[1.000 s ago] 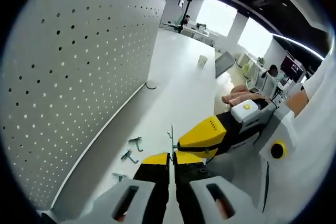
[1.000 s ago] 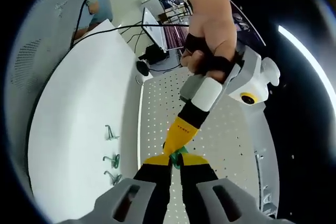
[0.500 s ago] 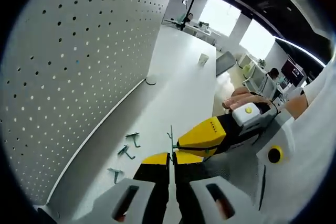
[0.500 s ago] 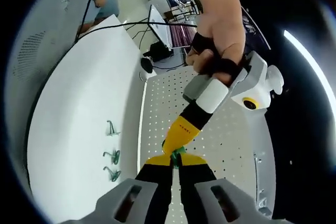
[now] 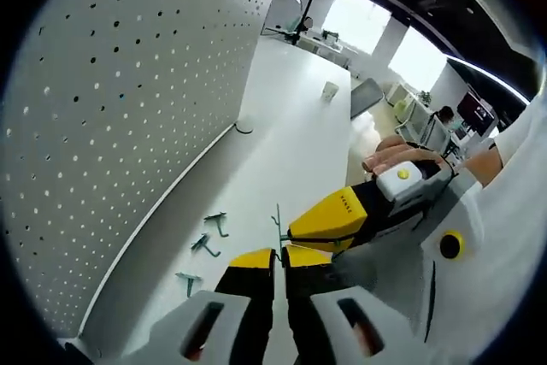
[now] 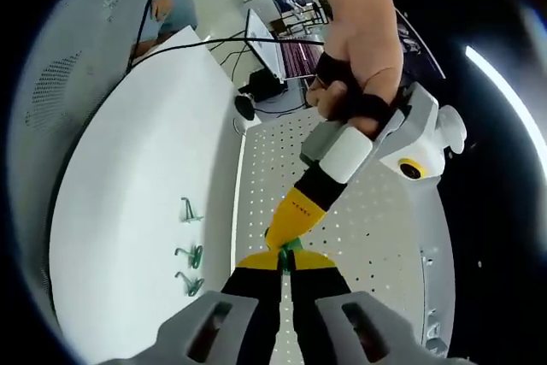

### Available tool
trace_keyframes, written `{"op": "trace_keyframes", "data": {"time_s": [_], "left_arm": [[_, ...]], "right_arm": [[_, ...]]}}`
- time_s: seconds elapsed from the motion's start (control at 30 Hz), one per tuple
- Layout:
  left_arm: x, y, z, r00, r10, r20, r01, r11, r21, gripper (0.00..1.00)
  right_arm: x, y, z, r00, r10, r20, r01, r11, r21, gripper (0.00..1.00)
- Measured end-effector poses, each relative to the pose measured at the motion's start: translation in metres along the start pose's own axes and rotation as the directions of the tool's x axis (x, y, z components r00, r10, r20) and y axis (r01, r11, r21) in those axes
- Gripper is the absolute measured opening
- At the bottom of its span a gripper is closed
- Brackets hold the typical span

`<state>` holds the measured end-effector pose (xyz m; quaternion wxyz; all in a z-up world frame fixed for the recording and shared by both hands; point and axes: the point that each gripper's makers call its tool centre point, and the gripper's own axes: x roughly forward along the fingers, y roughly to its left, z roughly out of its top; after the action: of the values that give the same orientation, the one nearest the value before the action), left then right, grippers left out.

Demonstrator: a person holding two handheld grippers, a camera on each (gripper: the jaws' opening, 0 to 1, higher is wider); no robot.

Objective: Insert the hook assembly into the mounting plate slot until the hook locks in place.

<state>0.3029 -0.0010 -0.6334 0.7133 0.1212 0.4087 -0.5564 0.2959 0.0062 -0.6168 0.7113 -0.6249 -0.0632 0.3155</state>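
Two grippers meet tip to tip over the white table (image 5: pixel 291 143). The left gripper (image 5: pixel 279 256) has its yellow-tipped jaws pressed tight together, and a thin green wire hook (image 5: pixel 278 226) sticks up right from between them, so it is pinching the hook. The right gripper (image 6: pixel 286 258) also has its jaws squeezed close, with a bit of green showing right at their tips (image 6: pixel 292 246). It seems to hold the same small hook assembly, but the piece is too tiny to be sure.

The white board full of holes (image 5: pixel 111 126) stands off to the side of the left jaws, well apart from them. This looks like the mounting plate, and the hook is not in it yet. Three spare green hooks (image 5: pixel 203 247) lie on the table just beside the left jaws, between them and the board.

What could go wrong? Both grippers tug on one tiny part, so if the hands pull different ways it may bend, twist or pop out and drop. The holes are small, so a crooked hook could scrape the board and miss. Pushing too softly may leave it loose, not locked. A low hand could also knock the spare hooks away.
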Motion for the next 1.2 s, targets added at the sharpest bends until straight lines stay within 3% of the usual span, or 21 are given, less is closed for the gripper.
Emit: {"op": "trace_keyframes", "data": {"time_s": [0.07, 0.13, 0.2, 0.37, 0.47, 0.57, 0.67, 0.7, 0.77, 0.8, 0.9, 0.93, 0.97, 1.0, 1.07, 1.1, 1.2], "left_arm": [[0.0, -0.002, -0.001, 1.0, -0.005, 0.004, 0.004, 0.999, 0.046, 0.07], [0.0, -0.003, -0.002, 1.0, -0.008, 0.004, 0.008, 0.998, 0.06, 0.19], [0.0, 0.006, -0.003, 0.999, 0.041, 0.004, -0.041, 0.993, 0.113, 0.28], [-0.001, 0.006, -0.003, 0.999, 0.039, 0.032, -0.043, 0.989, 0.139, 0.42], [0.0, 0.007, -0.005, 0.998, 0.045, 0.042, -0.05, 0.987, 0.151, 0.46], [0.001, 0.01, -0.005, 0.996, 0.06, 0.064, -0.069, 0.985, 0.155, 0.47], [0.001, 0.012, -0.004, 0.993, 0.079, 0.085, -0.093, 0.979, 0.179, 0.49], [0.001, 0.012, -0.004, 0.993, 0.081, 0.088, -0.096, 0.979, 0.181, 0.48], [0.001, 0.016, -0.005, 0.991, 0.097, 0.091, -0.112, 0.977, 0.179, 0.46], [0.0, 0.018, -0.006, 0.99, 0.105, 0.091, -0.12, 0.976, 0.18, 0.46], [0.0, 0.02, -0.005, 0.986, 0.125, 0.109, -0.144, 0.97, 0.194, 0.47], [-0.001, 0.021, -0.004, 0.983, 0.137, 0.119, -0.159, 0.967, 0.2, 0.46], [-0.002, 0.022, -0.003, 0.981, 0.145, 0.133, -0.17, 0.963, 0.21, 0.46], [-0.003, 0.021, -0.002, 0.979, 0.146, 0.142, -0.175, 0.96, 0.219, 0.46], [-0.004, 0.021, 0.004, 0.971, 0.157, 0.182, -0.199, 0.949, 0.243, 0.46], [-0.005, 0.022, 0.003, 0.969, 0.169, 0.181, -0.21, 0.948, 0.237, 0.46], [-0.008, 0.027, 0.006, 0.956, 0.202, 0.211, -0.251, 0.937, 0.241, 0.45]], "right_arm": [[0.0, 0.0, -0.001, 1.0, 0.001, 0.001, -0.001, 1.0, 0.006, 0.0], [0.0, 0.001, -0.001, 1.0, 0.003, 0.0, -0.003, 1.0, 0.009, 0.0], [0.0, 0.001, -0.001, 1.0, 0.003, 0.001, -0.003, 1.0, 0.01, 0.0], [-0.001, 0.0, -0.003, 1.0, 0.003, 0.003, -0.003, 0.999, 0.048, 0.0], [-0.001, -0.002, -0.005, 1.0, -0.002, 0.008, 0.001, 0.995, 0.101, 0.0], [-0.002, -0.007, -0.008, 1.0, -0.018, 0.02, 0.013, 0.978, 0.21, 0.01], [-0.004, -0.014, -0.012, 0.999, -0.033, 0.04, 0.015, 0.925, 0.379, 0.01], [-0.004, -0.016, -0.014, 0.999, -0.039, 0.038, 0.021, 0.92, 0.392, 0.01], [-0.004, -0.017, -0.016, 0.998, -0.045, 0.051, 0.014, 0.871, 0.491, 0.01], [-0.005, -0.019, -0.018, 0.998, -0.049, 0.05, 0.016, 0.861, 0.508, 0.01], [-0.007, -0.021, -0.025, 0.997, -0.062, 0.054, 0.015, 0.783, 0.622, 0.01], [-0.007, -0.021, -0.025, 0.996, -0.063, 0.056, 0.013, 0.772, 0.635, 0.01], [-0.007, -0.023, -0.028, 0.996, -0.069, 0.056, 0.013, 0.737, 0.675, 0.01], [-0.008, -0.023, -0.028, 0.996, -0.071, 0.058, 0.013, 0.731, 0.682, 0.01], [-0.008, -0.024, -0.031, 0.995, -0.08, 0.056, 0.015, 0.687, 0.727, 0.01], [-0.008, -0.025, -0.033, 0.995, -0.081, 0.056, 0.015, 0.685, 0.728, 0.01], [-0.008, -0.025, -0.035, 0.995, -0.087, 0.053, 0.016, 0.646, 0.764, 0.01]]}}
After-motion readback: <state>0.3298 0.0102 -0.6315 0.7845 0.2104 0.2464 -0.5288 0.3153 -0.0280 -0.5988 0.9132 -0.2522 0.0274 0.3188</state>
